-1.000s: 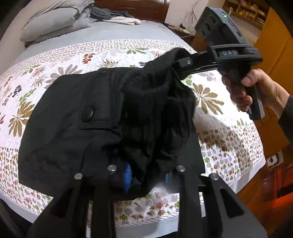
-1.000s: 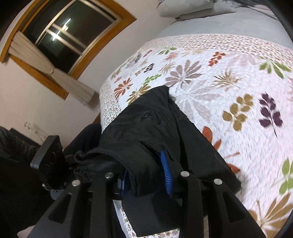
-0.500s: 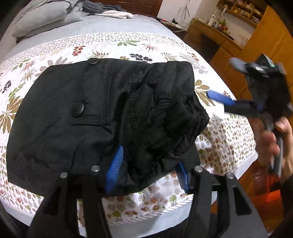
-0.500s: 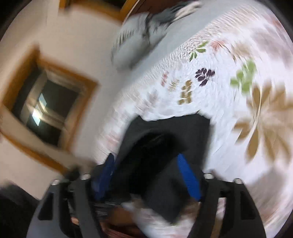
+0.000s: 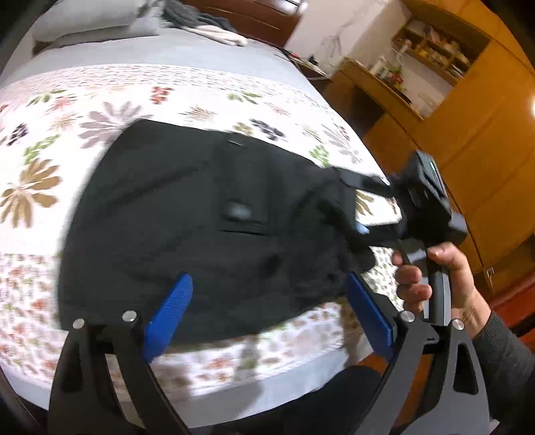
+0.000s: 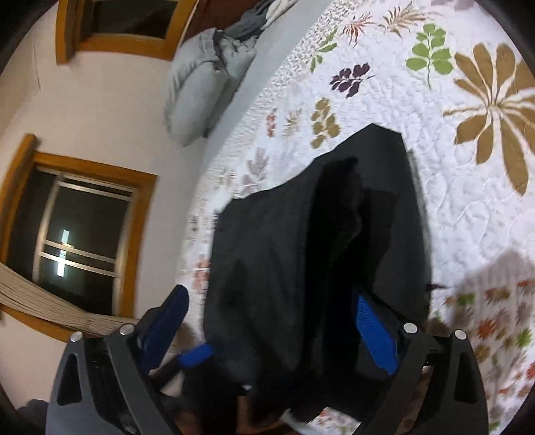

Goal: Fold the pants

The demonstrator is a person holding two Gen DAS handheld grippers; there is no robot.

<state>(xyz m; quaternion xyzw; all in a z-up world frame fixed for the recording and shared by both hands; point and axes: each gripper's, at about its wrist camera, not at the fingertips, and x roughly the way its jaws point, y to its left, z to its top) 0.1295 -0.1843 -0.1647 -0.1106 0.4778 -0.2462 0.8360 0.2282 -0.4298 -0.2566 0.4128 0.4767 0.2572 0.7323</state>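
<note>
The black pants [image 5: 207, 227] lie folded in a compact bundle on the floral bedspread [image 5: 67, 110], near the bed's front edge. My left gripper [image 5: 267, 301] is open, its blue pads spread wide just above the bundle's near edge, holding nothing. My right gripper [image 5: 364, 207] shows in the left wrist view at the bundle's right edge, jaws apart around the fabric fold. In the right wrist view the pants [image 6: 301, 251] fill the middle and my right gripper [image 6: 274, 318] is open, its blue pads on either side of the cloth.
Grey pillows [image 5: 100, 16] and loose clothes lie at the head of the bed. Wooden cabinets and shelves [image 5: 451, 83] stand to the right. A window with a curtain [image 6: 73, 234] is on the wall beyond the bed's far side.
Both grippers have opened and let go of the pants, which now lie folded flat on the bed. The right gripper swung back to the bundle's right edge.
</note>
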